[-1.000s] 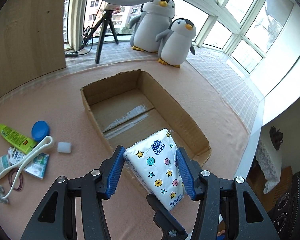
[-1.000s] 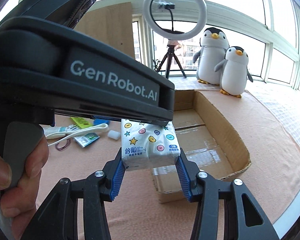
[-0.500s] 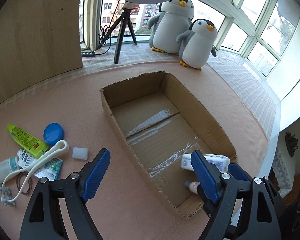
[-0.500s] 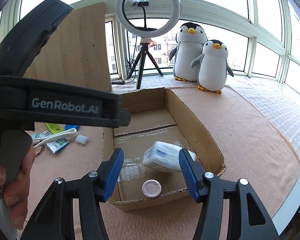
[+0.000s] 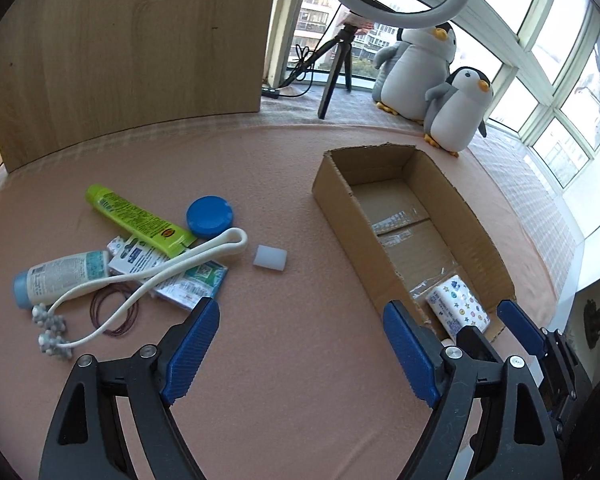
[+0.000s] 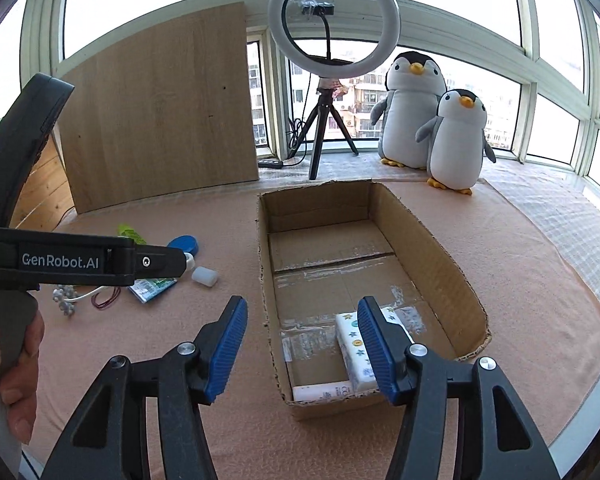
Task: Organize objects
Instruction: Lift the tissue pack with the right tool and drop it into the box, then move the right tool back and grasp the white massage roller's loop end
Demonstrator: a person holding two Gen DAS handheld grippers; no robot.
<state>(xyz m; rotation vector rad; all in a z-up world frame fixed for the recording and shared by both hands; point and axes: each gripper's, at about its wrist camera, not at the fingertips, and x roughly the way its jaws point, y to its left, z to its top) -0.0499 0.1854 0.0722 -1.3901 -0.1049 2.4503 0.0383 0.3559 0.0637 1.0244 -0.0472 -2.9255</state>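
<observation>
Left wrist view: your left gripper [image 5: 300,344] hangs over bare pink tabletop [image 5: 300,184] with its fingers [image 5: 192,344] spread wide and nothing between them, the loose tubes and blue lid [image 5: 209,216] lying beyond to the left. Your right gripper [image 6: 302,346] has its fingers about half apart over the near end of the cardboard box [image 6: 452,276], gripping nothing. The tissue pack [image 6: 358,346] lies on the box floor at that near end, partly behind the right finger.
</observation>
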